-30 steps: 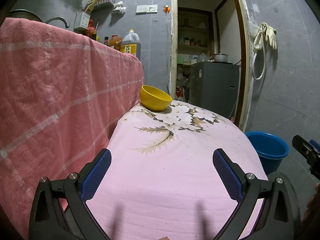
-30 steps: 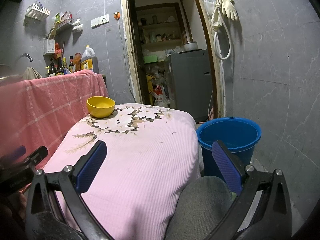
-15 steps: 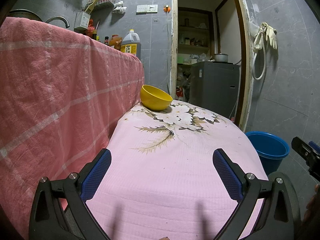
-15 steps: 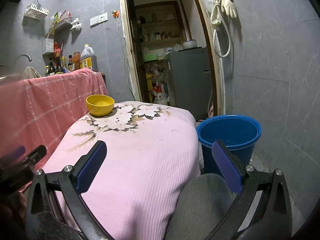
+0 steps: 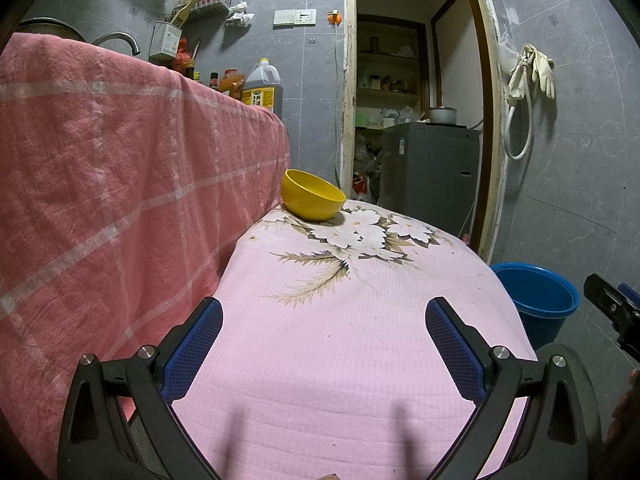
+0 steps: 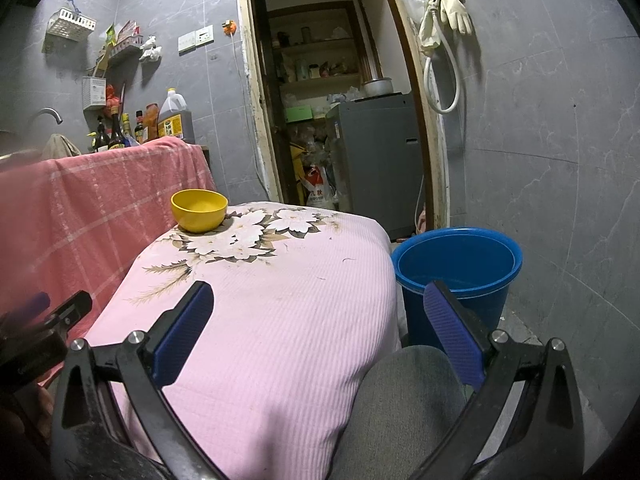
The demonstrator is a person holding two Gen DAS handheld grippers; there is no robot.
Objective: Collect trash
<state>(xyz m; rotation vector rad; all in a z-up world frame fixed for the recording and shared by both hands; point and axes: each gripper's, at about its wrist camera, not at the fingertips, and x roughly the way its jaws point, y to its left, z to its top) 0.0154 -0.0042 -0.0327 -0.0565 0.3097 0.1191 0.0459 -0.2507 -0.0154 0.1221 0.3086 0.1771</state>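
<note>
Both tools stood spread and empty over the pink floral cloth (image 5: 352,360): the left gripper (image 5: 324,312) at the bottom of its frame, the right gripper (image 6: 318,296) likewise. A yellow bowl (image 6: 199,210) sat at the cloth's far end, left of centre, and a blue bucket (image 6: 460,272) stood right of centre on the floor; no trash could be made out.

The yellow bowl (image 5: 312,197) tips away in the left wrist view, so its inside is hidden. The table's pink cloth (image 5: 344,340) cuts off part of the blue bucket (image 5: 538,300). The doorway shelves (image 6: 320,60) hold tiny things, maybe jars. The bottle label (image 5: 260,98) is too small to read.
</note>
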